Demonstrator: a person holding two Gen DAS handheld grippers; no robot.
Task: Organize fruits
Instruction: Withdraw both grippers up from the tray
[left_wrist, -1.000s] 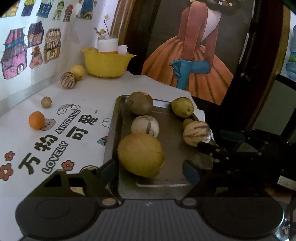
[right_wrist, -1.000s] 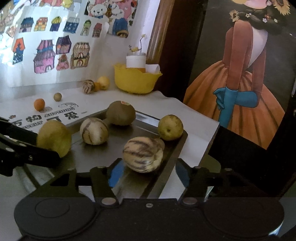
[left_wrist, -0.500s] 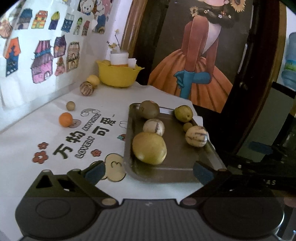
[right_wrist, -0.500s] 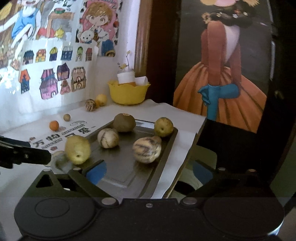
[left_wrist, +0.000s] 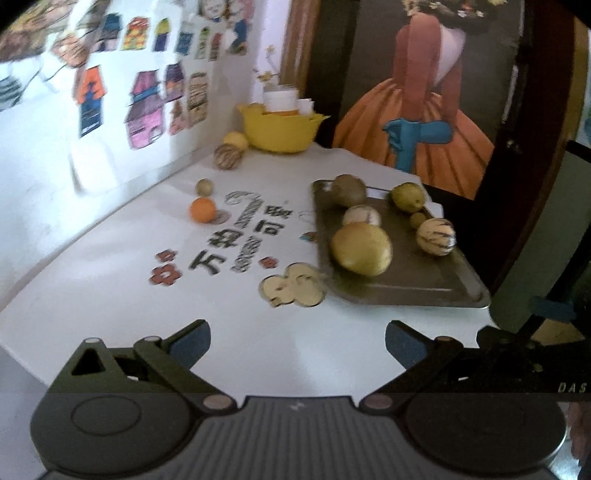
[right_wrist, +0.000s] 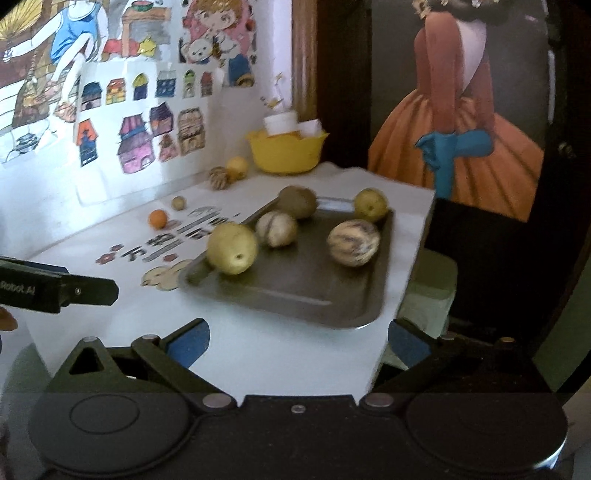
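Observation:
A dark metal tray (left_wrist: 413, 288) (right_wrist: 314, 291) lies on the white table and carries several fruits: a big yellow one (left_wrist: 361, 249) (right_wrist: 232, 248), a brown one (left_wrist: 349, 190) (right_wrist: 297, 202), two striped melons (left_wrist: 436, 236) (right_wrist: 353, 242), a yellow-green one (left_wrist: 408, 196) (right_wrist: 370, 204). My left gripper (left_wrist: 297, 343) stands open over bare table in front of the tray, nothing between its fingers. My right gripper (right_wrist: 297, 343) is open too, over the table's near right corner, short of the tray.
Loose on the table lie an orange (left_wrist: 202, 210), a small brown fruit (left_wrist: 204, 187), a striped melon (left_wrist: 228, 156) and a lemon (left_wrist: 236, 140) beside a yellow bowl (left_wrist: 280, 127). The table's right edge (right_wrist: 410, 273) drops to a dark gap. The left gripper's body (right_wrist: 55, 290) reaches in from the left.
Both grippers have drawn back from the tray and opened wide. The fruits they stood around one second ago lie on the tray, farther off in both views.

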